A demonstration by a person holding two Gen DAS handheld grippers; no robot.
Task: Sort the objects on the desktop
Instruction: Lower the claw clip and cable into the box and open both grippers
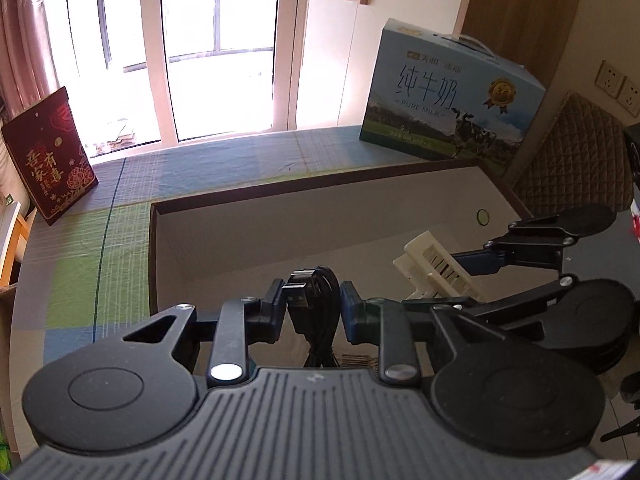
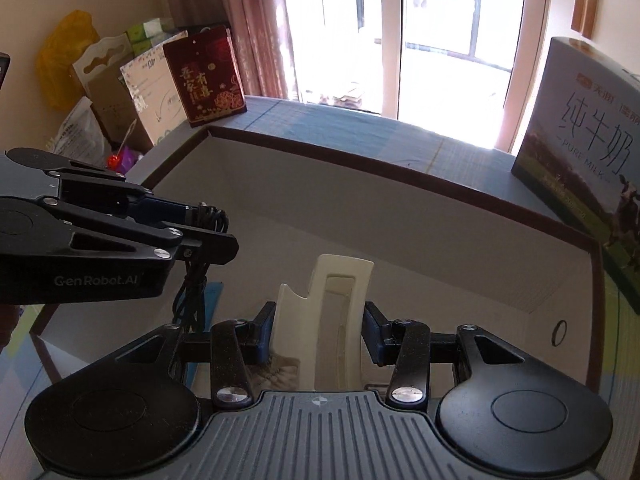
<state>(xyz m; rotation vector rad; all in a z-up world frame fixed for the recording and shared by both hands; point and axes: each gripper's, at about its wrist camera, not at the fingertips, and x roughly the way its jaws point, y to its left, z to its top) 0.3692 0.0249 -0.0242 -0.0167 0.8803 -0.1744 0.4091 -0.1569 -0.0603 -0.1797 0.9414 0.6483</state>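
Note:
My left gripper [image 1: 311, 307] is shut on a coiled black USB cable [image 1: 314, 300], whose plugs stick up between the pads and whose loose end hangs below. It holds the cable over a wide open cardboard box [image 1: 224, 248] with a brown rim. To its right, my right gripper [image 1: 436, 280] is shut on a cream plastic power strip [image 1: 436, 272]. In the right wrist view the power strip [image 2: 338, 312] stands upright between the pads of the right gripper [image 2: 320, 334], above the box floor [image 2: 360, 224]. The left gripper [image 2: 208, 224] with the cable [image 2: 200, 264] comes in from the left.
A blue milk carton case [image 1: 448, 96] stands behind the box at the right, and a dark red gift box [image 1: 50, 156] at the back left, both on a checked cloth [image 1: 100, 280]. Bags and cartons [image 2: 104, 92] pile up by the curtain. A window lies behind.

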